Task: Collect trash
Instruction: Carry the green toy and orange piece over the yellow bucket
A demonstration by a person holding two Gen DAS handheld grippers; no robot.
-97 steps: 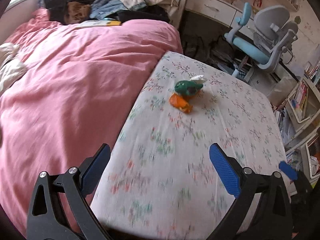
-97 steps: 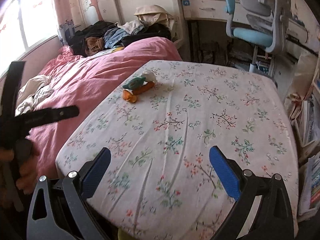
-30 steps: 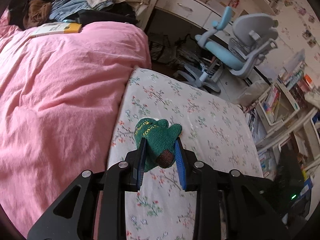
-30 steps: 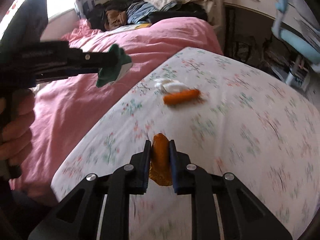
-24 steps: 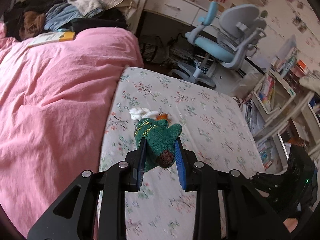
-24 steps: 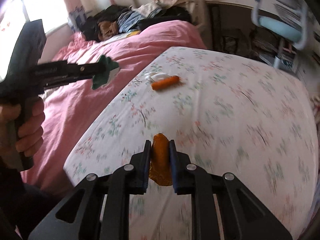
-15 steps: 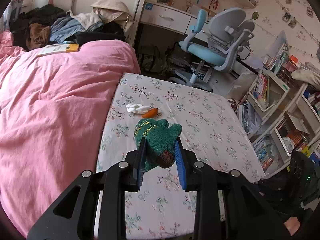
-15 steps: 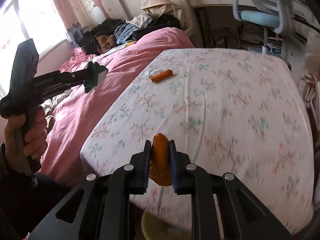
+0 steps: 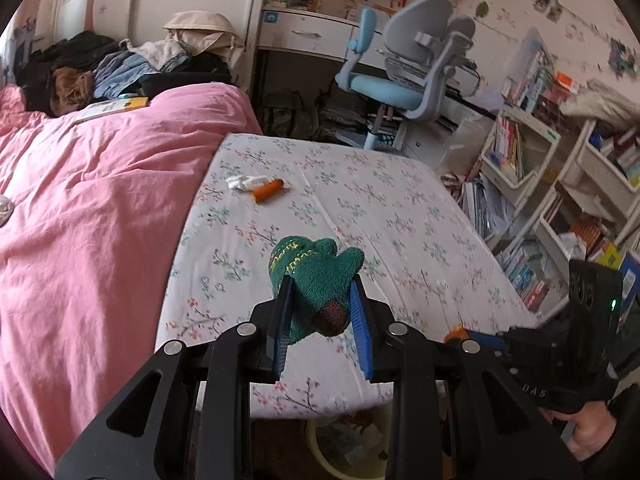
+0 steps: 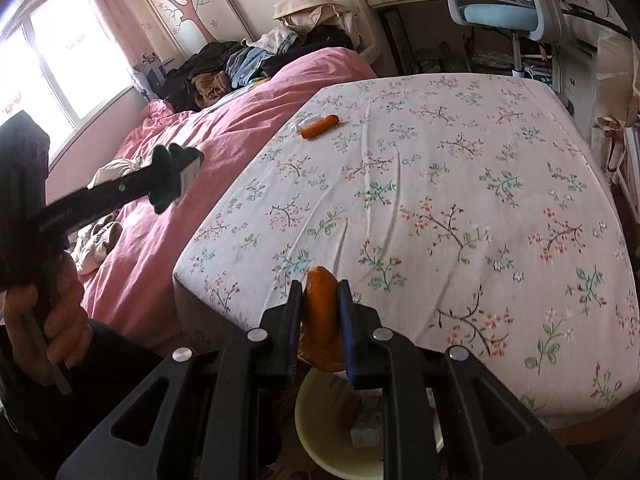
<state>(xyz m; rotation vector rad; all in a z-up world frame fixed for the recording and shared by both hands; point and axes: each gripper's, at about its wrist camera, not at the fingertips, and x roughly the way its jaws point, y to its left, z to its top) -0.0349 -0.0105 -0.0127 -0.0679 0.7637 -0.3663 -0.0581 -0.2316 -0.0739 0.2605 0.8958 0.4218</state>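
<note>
**A:** What's in front of me, biggest first?

**B:** The pink bed on the left, and against it the flowered worktop that carries the rubbish. Below its near edge stands a pale bin, already with scraps in it.

**A:** And my tools?

**B:** I have the left tool clamped on a green knitted mitten, pinched at the cuff so the rest sticks out ahead of the tips. I have the right tool closed on an orange peel, held on edge between the blue pads. It hangs right above the bin, which I judge is why I brought it to the near edge: let go there and it should drop inside.

**A:** Anything left out there?

**B:** Yes, at the far corner beside the bed: a small orange stick, maybe a carrot, touching a crumpled white tissue. Those I'd fetch next.
</note>
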